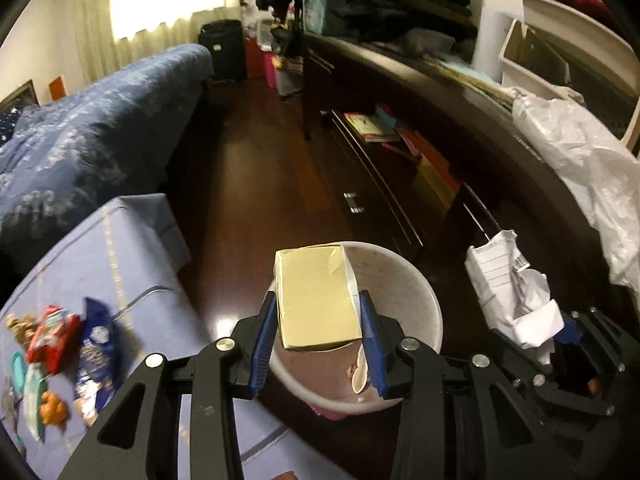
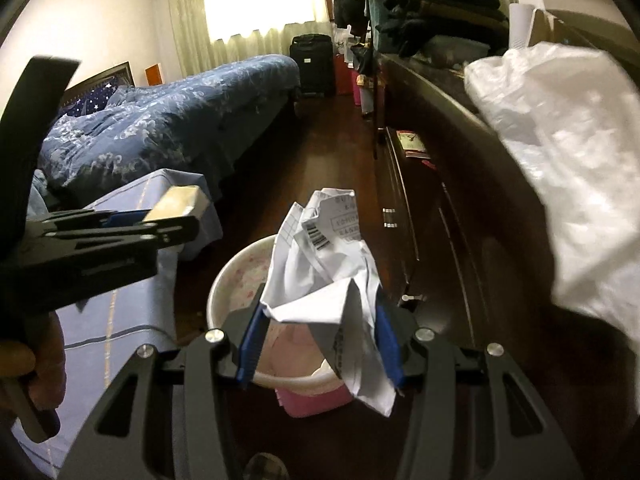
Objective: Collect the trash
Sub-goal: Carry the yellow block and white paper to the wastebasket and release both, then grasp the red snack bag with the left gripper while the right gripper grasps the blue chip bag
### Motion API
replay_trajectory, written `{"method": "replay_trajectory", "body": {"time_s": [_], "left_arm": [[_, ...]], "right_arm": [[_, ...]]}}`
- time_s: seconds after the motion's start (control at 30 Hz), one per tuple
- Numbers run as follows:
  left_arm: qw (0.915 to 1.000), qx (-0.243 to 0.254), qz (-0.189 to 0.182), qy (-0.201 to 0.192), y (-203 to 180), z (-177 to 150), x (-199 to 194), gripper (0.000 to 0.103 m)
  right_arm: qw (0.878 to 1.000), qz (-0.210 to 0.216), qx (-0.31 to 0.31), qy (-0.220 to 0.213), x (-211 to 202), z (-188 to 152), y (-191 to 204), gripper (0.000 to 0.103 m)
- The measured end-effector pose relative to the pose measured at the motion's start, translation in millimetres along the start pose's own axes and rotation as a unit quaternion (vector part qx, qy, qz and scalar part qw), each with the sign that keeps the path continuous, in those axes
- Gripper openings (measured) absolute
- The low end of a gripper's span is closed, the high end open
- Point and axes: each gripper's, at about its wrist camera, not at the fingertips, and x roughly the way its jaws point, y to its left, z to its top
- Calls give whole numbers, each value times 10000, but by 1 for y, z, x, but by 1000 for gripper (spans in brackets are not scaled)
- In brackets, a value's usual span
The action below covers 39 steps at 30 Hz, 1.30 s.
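My left gripper (image 1: 318, 300) is shut on a pale yellow carton (image 1: 316, 292), holding it over the mouth of a white waste bin (image 1: 420, 280) on the dark floor. Some scraps lie at the bottom of the bin. My right gripper (image 2: 320, 300) is shut on a wad of crumpled white printed paper (image 2: 320, 264), hanging above the same bin (image 2: 224, 280), which has a pink base. In the left wrist view the right gripper (image 1: 568, 328) with its paper (image 1: 516, 288) is just right of the bin. In the right wrist view the left gripper (image 2: 160, 220) with its carton (image 2: 180, 200) is at left.
A low table with a light blue cloth (image 1: 120, 248) stands left of the bin and carries several snack wrappers (image 1: 72, 344). A blue-quilted bed (image 1: 100, 120) is beyond it. A dark dresser (image 1: 400, 184) runs along the right, with a white plastic bag (image 1: 580, 160) on top.
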Motion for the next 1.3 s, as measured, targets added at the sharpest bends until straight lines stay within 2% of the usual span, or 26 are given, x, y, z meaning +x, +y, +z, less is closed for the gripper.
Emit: {"method": "replay_trajectory", "body": {"time_s": [0.13,0.2,0.27,0.3,0.43,0.67,0.8,0.93,1.03,1.17,1.3], "left_arm": [[9997,5,-163,201,-1,9,28,41],[9994,1,-240,253,0,13,37,48],[9993,8,-282,231,0,17,42,73],[9994,11,-312,174,0,19,42,76],[9994,38,-332,4,0,27,39,84],[9996,-185,-126,-146,18,25,21,87],[9983,-402,353,-211,38,10,1,91],[9918,-582,1102,-294,64,-15,-27,94],[9835,-757,1606,-335,88,-35,-48,95],[9680,-1115,2225,-335,129,-59,-76,96],[9506,-1625,2624,-324,175,-86,-100,98]], "right_arm": [[10000,10,-24,89,29,-3,-1,50],[9999,-19,-46,116,38,-3,0,51],[10000,-6,-38,76,47,-3,-2,58],[10000,18,-30,42,51,-4,-3,63],[9999,107,-12,-21,61,-4,-3,77],[9999,63,-108,33,62,-8,5,78],[9998,111,-136,72,51,-13,13,78],[9994,264,-180,114,35,-16,30,83],[9986,400,-331,131,26,-15,49,84],[9960,643,-610,123,13,-12,85,84],[9909,969,-934,87,0,-13,123,89]]}}
